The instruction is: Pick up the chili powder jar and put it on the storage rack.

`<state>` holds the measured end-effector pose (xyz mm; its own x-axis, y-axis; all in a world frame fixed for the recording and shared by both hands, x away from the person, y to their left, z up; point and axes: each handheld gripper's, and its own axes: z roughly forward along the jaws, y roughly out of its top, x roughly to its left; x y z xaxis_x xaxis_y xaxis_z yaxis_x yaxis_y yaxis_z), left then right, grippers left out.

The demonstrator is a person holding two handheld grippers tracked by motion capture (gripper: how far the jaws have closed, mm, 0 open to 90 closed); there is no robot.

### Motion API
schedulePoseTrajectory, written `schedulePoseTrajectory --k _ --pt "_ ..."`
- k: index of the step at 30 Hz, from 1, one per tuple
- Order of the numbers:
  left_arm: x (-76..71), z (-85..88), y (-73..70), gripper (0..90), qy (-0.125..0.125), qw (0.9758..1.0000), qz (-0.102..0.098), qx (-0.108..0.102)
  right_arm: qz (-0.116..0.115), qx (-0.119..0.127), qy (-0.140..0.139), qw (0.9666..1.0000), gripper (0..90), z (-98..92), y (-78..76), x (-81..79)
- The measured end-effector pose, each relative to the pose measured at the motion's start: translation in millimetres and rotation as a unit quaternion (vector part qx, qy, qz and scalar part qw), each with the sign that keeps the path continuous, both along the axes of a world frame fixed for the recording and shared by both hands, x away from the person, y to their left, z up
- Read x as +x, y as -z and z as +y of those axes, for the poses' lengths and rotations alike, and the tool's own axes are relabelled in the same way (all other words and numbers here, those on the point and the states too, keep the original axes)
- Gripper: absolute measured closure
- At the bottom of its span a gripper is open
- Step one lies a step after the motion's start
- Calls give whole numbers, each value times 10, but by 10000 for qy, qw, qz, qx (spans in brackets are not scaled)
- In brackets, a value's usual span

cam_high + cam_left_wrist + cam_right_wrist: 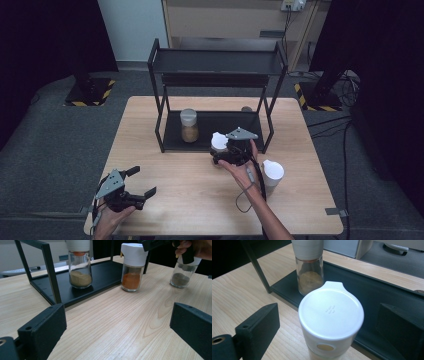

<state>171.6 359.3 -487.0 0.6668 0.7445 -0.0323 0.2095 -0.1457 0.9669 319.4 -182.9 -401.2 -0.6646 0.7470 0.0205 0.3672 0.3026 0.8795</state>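
Note:
A glass spice jar of orange powder (132,272) with a white flip cap (330,312) stands on the wooden table just in front of the black rack (215,62). My right gripper (223,151) is open around its cap: one black jaw is on each side, with a gap between each pad and the cap. A tan-powder jar (189,126) stands on the rack's lower shelf (367,285). My left gripper (142,181) rests open near the table's front left corner with nothing between its jaws, and its own view looks across the table toward the jars.
A third jar with dark powder (182,275) and a white cap (273,172) stands on the table right of my right hand. The rack's upper shelf carries nothing. Bare wood (190,200) lies between the two grippers.

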Motion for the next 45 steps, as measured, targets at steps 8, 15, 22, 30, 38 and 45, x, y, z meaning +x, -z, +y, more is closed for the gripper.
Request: schedulePoseTrajectory --k 8,15,22,30,38,45 --pt "2 1 2 0 -7 10000 10 -14 64 -59 9 10000 120 66 81 77" --pt "5 -4 3 0 3 10000 9 -20 -14 -234 -21 9997 211 153 148 88" --pt "5 -1 7 0 4 10000 0 -29 -137 -265 153 9994 308 197 191 37" --pt "3 -1 5 0 0 10000 -4 -19 -164 -271 237 9992 312 229 193 0" --pt "2 -3 3 0 4 10000 -8 -11 -161 -229 254 9993 312 220 128 -16" --pt "-1 -2 2 0 0 10000 -11 -12 -172 -159 308 9993 312 222 -6 38"
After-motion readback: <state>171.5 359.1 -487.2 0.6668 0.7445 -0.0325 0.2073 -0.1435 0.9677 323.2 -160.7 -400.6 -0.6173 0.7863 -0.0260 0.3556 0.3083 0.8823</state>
